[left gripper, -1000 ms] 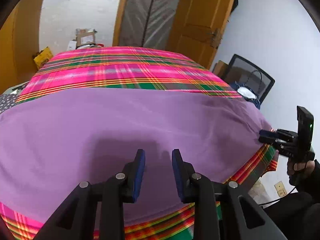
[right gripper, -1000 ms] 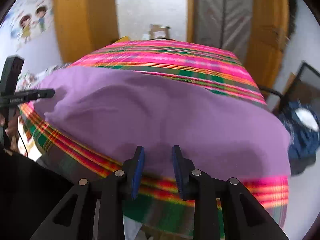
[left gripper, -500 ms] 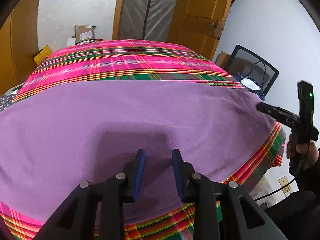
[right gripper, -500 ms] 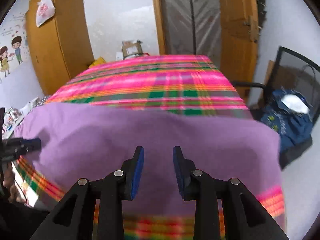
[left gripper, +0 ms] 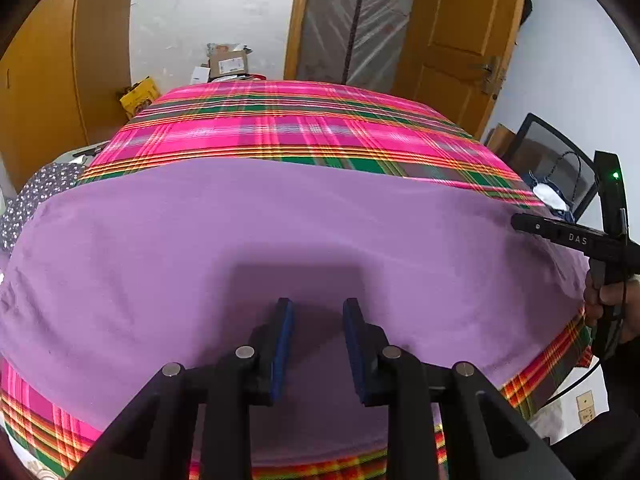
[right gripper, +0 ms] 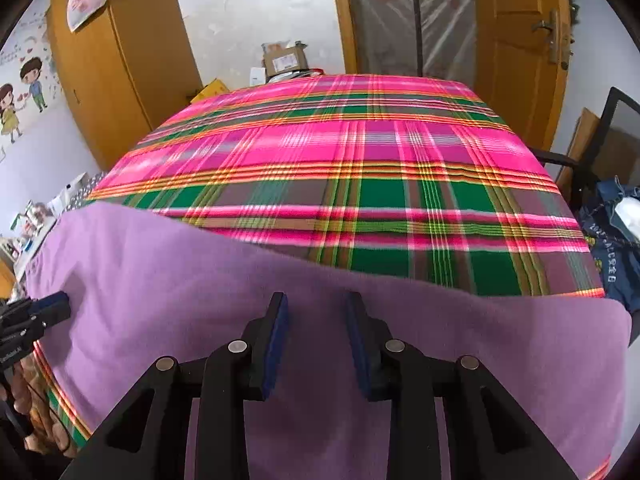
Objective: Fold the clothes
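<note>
A purple garment (left gripper: 280, 232) lies spread flat over the near half of a table covered in a pink and green plaid cloth (left gripper: 288, 128). My left gripper (left gripper: 318, 308) hovers open just above the garment near its front hem, nothing between its blue pads. My right gripper (right gripper: 316, 302) is open too, above the garment (right gripper: 200, 292) close to its far edge. In the left wrist view, the right gripper (left gripper: 520, 222) shows over the garment's right end, held by a hand (left gripper: 604, 296). In the right wrist view, the left gripper (right gripper: 60, 304) shows at the garment's left end.
A black chair (right gripper: 616, 128) with a denim bag (right gripper: 612, 232) stands right of the table. Cardboard boxes (right gripper: 284, 60) sit beyond the far end. An orange wardrobe (right gripper: 120, 60) and a wooden door (right gripper: 520, 32) line the back. Dotted fabric (left gripper: 36, 196) lies at the left.
The right gripper has swung from the table's front corner up over the garment, facing the far end. The left gripper has risen slightly. Both stay open.
</note>
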Available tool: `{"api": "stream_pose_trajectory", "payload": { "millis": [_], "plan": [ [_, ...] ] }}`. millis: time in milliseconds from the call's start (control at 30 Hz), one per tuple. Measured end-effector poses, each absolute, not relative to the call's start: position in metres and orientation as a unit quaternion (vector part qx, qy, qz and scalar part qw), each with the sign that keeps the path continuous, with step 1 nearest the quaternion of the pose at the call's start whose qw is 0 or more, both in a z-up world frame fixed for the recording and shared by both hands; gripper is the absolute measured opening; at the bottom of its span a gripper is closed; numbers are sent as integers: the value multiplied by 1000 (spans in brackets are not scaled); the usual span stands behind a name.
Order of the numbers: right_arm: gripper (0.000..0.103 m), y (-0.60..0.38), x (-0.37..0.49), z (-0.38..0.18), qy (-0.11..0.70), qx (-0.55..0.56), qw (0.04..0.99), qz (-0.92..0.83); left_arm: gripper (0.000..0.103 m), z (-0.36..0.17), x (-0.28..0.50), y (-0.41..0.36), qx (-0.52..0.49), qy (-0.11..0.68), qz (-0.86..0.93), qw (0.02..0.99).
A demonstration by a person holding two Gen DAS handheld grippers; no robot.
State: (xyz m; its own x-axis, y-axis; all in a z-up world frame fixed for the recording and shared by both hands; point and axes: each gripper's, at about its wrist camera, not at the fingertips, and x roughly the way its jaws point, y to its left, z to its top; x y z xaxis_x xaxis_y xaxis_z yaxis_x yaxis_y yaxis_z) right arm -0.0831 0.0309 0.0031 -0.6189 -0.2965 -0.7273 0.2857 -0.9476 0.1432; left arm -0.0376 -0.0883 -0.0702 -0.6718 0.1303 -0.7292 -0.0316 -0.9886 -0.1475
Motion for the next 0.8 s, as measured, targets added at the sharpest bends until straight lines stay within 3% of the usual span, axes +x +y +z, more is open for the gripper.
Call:
{"api": "stream_pose_trajectory", "payload": {
  "millis": [600,800],
  "plan": [
    [31,-73,-81,7,51,405,286,-867,27,-70,4,-231,-370,-148,904,-156],
    [31,-88,-83,9,60,407,294,-863,27,-66,22,-247,-347,-176,908,-155]
  ]
}}
